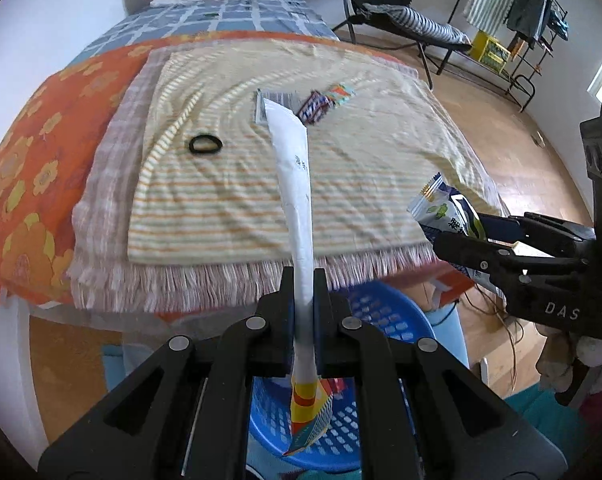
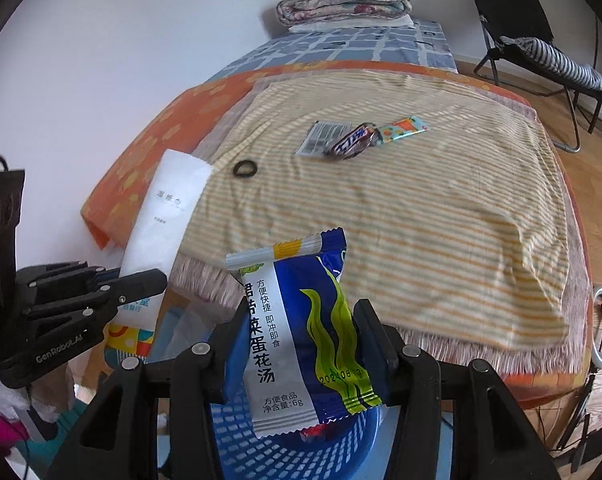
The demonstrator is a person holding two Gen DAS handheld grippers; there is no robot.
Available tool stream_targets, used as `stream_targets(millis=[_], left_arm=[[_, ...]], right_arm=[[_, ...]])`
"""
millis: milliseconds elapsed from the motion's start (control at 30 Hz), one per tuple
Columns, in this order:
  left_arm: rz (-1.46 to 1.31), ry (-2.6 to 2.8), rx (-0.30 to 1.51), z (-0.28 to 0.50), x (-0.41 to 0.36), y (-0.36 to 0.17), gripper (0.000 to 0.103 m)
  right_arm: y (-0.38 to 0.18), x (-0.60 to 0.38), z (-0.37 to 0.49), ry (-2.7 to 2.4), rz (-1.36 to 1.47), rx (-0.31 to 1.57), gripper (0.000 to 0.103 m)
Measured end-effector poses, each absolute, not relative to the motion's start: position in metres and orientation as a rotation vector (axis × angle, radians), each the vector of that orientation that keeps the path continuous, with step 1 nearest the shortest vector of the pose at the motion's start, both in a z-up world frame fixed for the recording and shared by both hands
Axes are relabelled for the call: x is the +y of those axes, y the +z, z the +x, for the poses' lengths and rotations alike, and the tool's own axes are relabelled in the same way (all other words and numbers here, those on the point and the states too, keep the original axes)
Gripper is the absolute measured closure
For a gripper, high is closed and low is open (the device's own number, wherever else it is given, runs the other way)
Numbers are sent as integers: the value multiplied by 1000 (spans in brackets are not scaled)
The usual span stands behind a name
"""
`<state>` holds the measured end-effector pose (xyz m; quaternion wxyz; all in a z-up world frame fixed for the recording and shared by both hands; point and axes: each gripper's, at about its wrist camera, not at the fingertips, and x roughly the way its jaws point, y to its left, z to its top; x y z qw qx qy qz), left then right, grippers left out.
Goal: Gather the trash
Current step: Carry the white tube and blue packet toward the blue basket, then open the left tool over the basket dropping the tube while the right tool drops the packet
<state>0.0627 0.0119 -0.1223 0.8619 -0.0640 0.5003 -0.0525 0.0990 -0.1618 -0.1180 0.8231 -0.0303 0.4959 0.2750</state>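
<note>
Right gripper clamps a blue-and-white seaweed-printed soup packet.

Both claws showing matte black plastic linkages, silver round pivot screws. Right claw wearing white "DAS" lettering; left claw wearing "GenRobot.AI".

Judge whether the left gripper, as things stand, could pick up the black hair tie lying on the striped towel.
Probably not yet. The left gripper is shut on a long white packet, so its jaws are occupied. The hair tie lies uncovered on the striped towel; once the packet goes into the blue basket, the way looks free.
</note>
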Motion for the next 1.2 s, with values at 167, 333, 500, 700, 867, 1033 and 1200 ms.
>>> stream_targets(millis=[167,333,500,700,867,1033,1200], left_arm=[[-133,-130,1090,51,6,-137,98],[-117,-149,1132,39,-4,-152,98],[-110,-158,1181,32,-8,-168,98],[-104,-159,1223,24,-11,-182,98],[-109,-155,1258,18,-11,-193,98],[-134,-154,1292,11,-11,-202,98],[-137,-154,1304,10,-12,-205,98]], right_arm=[[-127,-164,81,593,-63,1076,51],[-139,-166,68,593,-65,1099,51],[-152,-164,58,599,-82,1129,51],[-167,-159,49,608,-109,1160,51],[-177,-156,46,610,-123,1184,51],[-178,-156,44,610,-129,1186,49],[-183,-154,43,609,-133,1198,48]])
